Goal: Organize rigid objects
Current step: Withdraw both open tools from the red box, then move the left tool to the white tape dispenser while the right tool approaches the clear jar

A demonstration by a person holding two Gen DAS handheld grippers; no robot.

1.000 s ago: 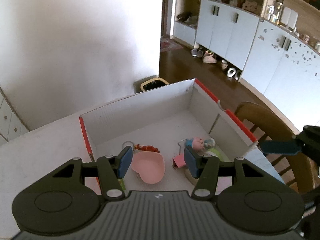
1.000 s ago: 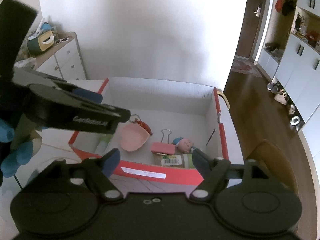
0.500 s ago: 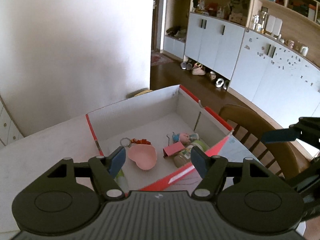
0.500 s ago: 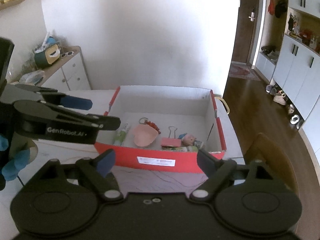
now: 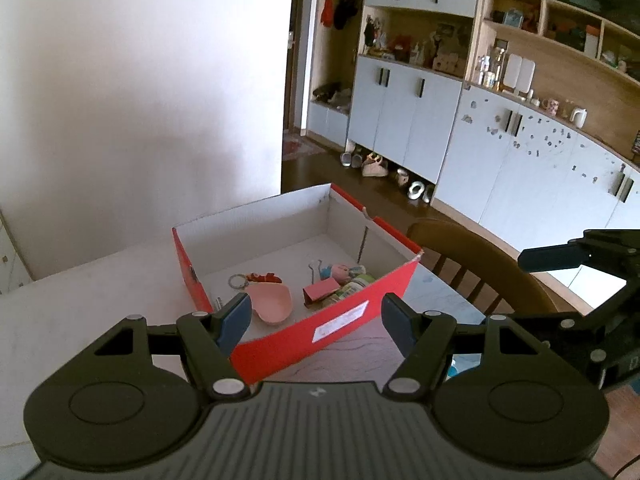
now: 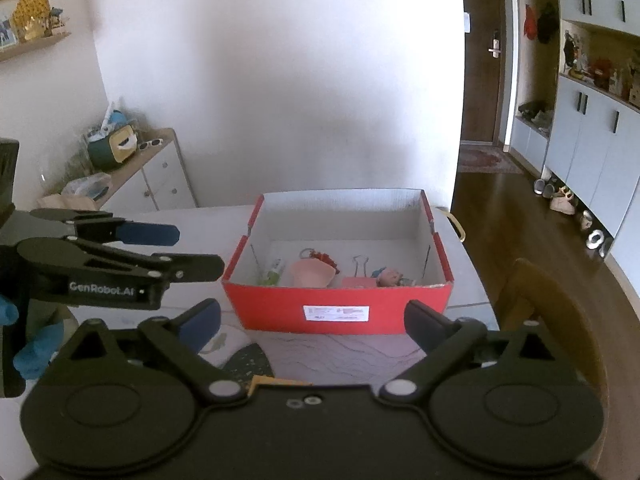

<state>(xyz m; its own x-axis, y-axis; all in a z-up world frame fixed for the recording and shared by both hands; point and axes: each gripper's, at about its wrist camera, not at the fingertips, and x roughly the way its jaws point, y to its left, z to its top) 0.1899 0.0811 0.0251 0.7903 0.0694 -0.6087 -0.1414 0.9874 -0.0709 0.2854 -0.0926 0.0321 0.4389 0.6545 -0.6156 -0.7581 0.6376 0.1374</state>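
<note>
Tabletop [image 6: 460, 236] carried the red box [image 6: 336, 312] near its far edge. Your left gripper [image 5: 316, 316] stood spread and empty; your right gripper [image 6: 312, 320] was opening, empty. Pink heart dish [image 5: 274, 300] lay on the box floor.

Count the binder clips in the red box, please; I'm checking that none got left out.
1. The pink binder clip lies on the box floor near the front wall, between the pink heart dish and the small figure. Others might hide behind that wall.
</note>
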